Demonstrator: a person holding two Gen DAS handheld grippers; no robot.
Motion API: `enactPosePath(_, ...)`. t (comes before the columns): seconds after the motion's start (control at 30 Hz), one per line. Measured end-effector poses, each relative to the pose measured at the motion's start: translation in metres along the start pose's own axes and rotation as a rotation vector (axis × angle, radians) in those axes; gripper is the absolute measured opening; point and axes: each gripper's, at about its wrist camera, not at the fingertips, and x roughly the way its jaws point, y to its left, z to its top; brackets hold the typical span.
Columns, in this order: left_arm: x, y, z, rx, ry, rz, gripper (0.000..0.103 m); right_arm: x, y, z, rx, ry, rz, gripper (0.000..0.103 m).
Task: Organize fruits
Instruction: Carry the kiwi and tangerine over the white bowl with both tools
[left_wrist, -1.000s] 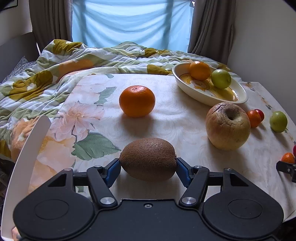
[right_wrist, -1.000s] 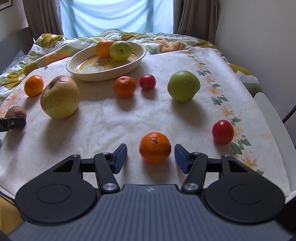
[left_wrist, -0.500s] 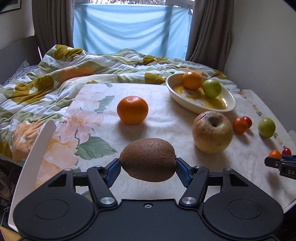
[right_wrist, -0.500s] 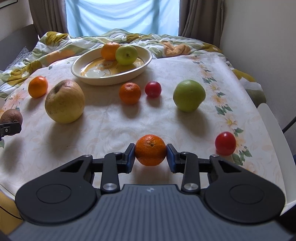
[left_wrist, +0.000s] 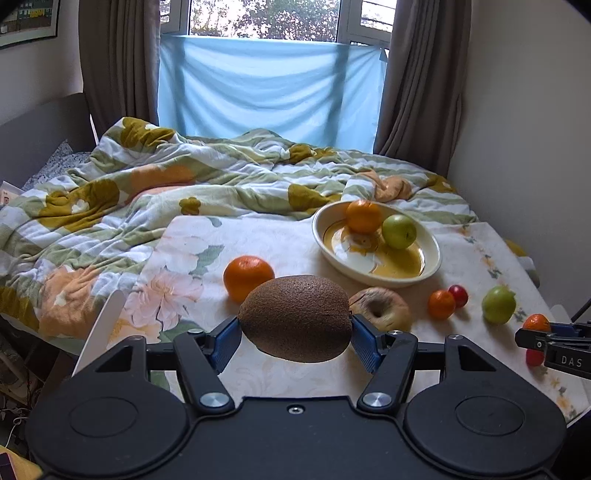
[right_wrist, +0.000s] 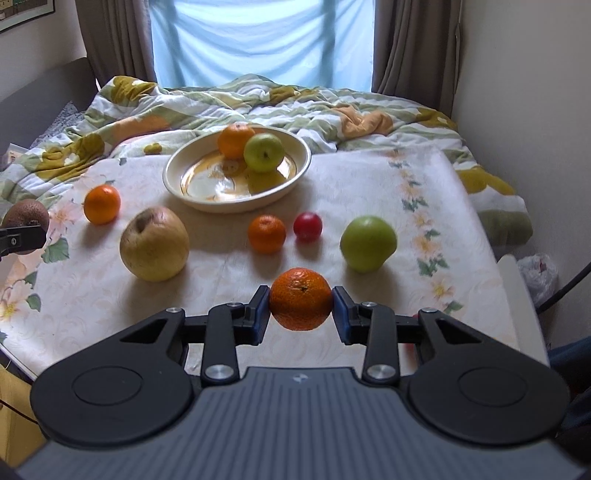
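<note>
Both tools lifted, each gripping one fruit above the surface.

We are holding the kiwi (left_wrist: 295, 318) crosswise in the left tool (left_wrist: 295, 338), its blue pads pressing both ends, while the right tool (right_wrist: 300, 311) is clamping the mandarin (right_wrist: 300, 303) between its pads. Its jaws have just been closing, and a second ago that mandarin was lying loose between them on the cloth. Both fruits are now hanging clear of the surface (right_wrist: 92, 295), higher than before. Ahead of us the bowl (right_wrist: 177, 184) is sitting near the far edge, carrying an orange (right_wrist: 234, 140) and a green apple (right_wrist: 264, 152), with its near half bare. Between us and it are lying a yellow apple (right_wrist: 154, 243), a small mandarin (right_wrist: 266, 234), a red tomato (right_wrist: 307, 226) and a large green apple (right_wrist: 368, 243); another orange (right_wrist: 102, 199) is sitting off to the left.
</note>
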Motion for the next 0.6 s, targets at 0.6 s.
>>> enactPosePath(0.6,0.001,-0.047,0.067,-0.027,-0.061,0.02,0.069,-0.018,-0.052,0.076,-0.075,-0.054,0.044,0.051)
